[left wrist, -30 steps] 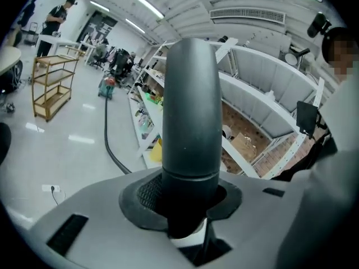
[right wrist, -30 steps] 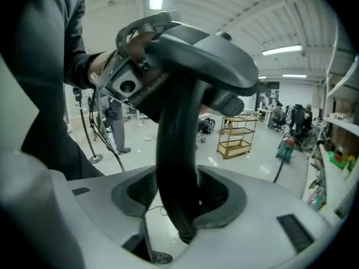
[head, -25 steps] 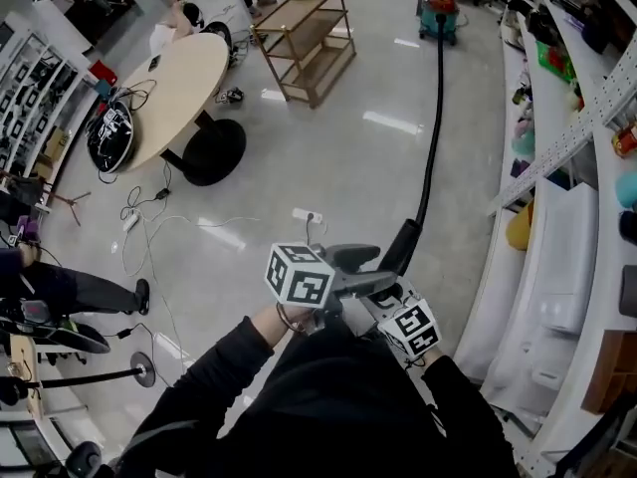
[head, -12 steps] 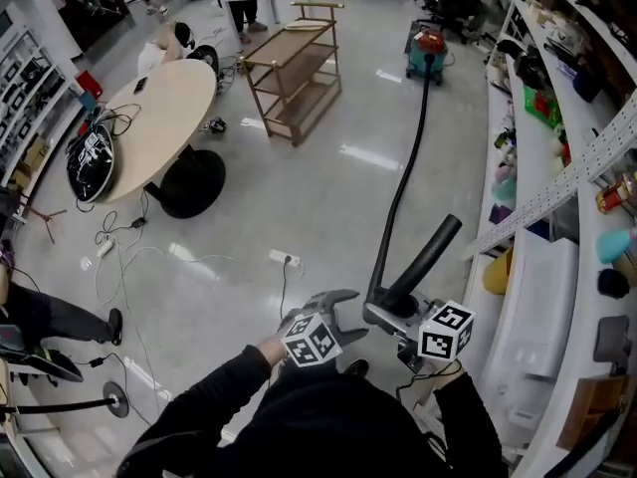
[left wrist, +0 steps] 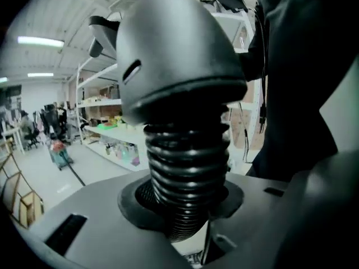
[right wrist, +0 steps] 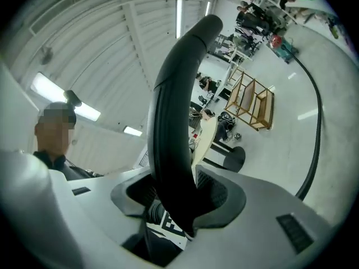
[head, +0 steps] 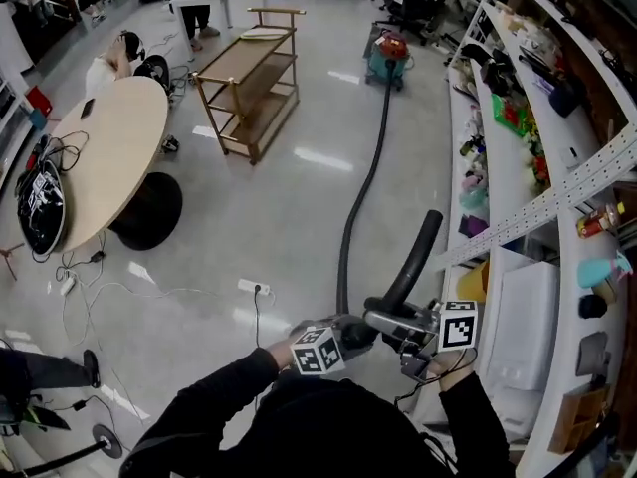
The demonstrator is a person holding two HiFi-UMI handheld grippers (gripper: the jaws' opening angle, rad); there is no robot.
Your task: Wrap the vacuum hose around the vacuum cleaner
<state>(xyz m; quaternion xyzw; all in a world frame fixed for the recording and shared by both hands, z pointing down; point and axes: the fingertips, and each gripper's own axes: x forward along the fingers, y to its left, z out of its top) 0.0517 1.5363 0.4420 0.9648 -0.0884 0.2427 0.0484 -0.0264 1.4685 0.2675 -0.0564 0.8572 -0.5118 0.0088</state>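
The red and teal vacuum cleaner [head: 388, 58] stands far off on the floor. Its black hose [head: 348, 237] runs back from it to my hands. My left gripper [head: 356, 333] has the ribbed hose [left wrist: 185, 167] in its notch, just under the grey cuff [left wrist: 174, 55]; its jaws are closing and the pads touch the ribs. My right gripper [head: 395, 319] holds the rigid black handle tube [head: 413, 257], which sticks up and away. In the right gripper view the tube [right wrist: 174, 122] sits between the jaws, which are easing open.
A round wooden table [head: 100, 157] and a wooden cart [head: 249, 93] stand to the left. Long shelves [head: 518, 167] full of goods line the right side. A power strip [head: 254, 288] and loose cables lie on the floor close to me.
The handle tube has swung up from low in front of me. My left gripper has moved in beside the right one and closed round the hose. The view has shifted toward the vacuum.
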